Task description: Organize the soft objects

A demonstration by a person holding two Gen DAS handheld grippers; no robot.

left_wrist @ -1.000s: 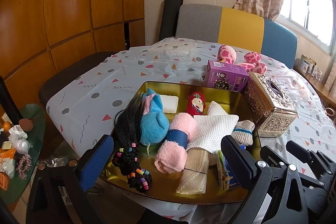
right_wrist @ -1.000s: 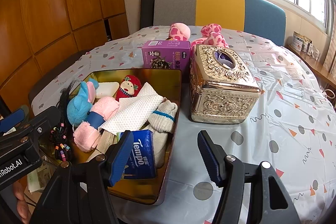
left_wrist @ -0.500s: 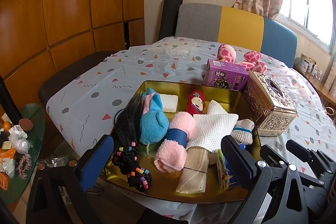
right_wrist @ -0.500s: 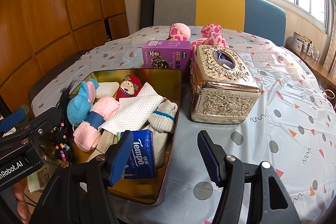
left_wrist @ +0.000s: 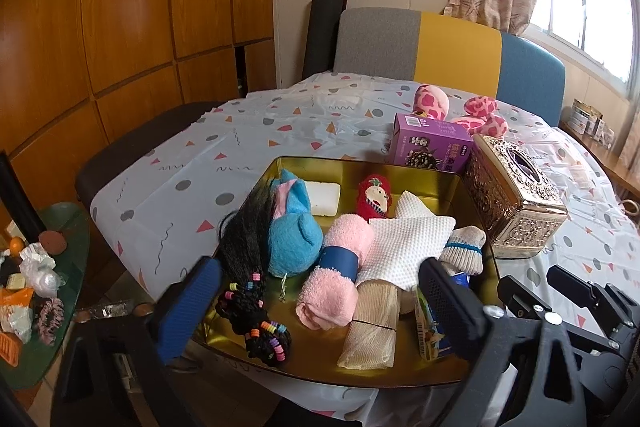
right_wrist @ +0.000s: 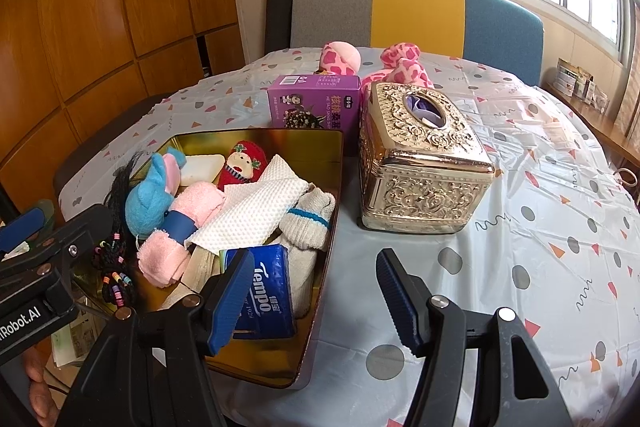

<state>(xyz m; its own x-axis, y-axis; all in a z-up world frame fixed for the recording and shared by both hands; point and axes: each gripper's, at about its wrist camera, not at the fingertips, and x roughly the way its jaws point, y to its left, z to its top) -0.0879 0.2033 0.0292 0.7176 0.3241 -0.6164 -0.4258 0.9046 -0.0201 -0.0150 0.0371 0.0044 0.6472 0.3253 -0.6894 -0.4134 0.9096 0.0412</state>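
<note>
the worktop [right_wrist: 540, 227] carries your gold tray [left_wrist: 320, 169], which holds the soft items: white cloth [left_wrist: 404, 247], blue plush [left_wrist: 294, 235], pink towel roll [left_wrist: 340, 275], sock [left_wrist: 464, 251]. your left tool [left_wrist: 316, 301] is open, its jaws just narrowing slightly, gripping nothing. your right tool [right_wrist: 316, 297] is open, empty.

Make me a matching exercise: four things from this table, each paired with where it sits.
Things:
1. Tempo pack
2. Purple box
3. Pink spotted plush
4. Braided hair

Places:
A. Behind the gold tissue box
B. Tray's left edge
C. Tray's near right corner
D. On the cloth just behind the tray

Pairs: 1-C, 2-D, 3-A, 4-B
</note>
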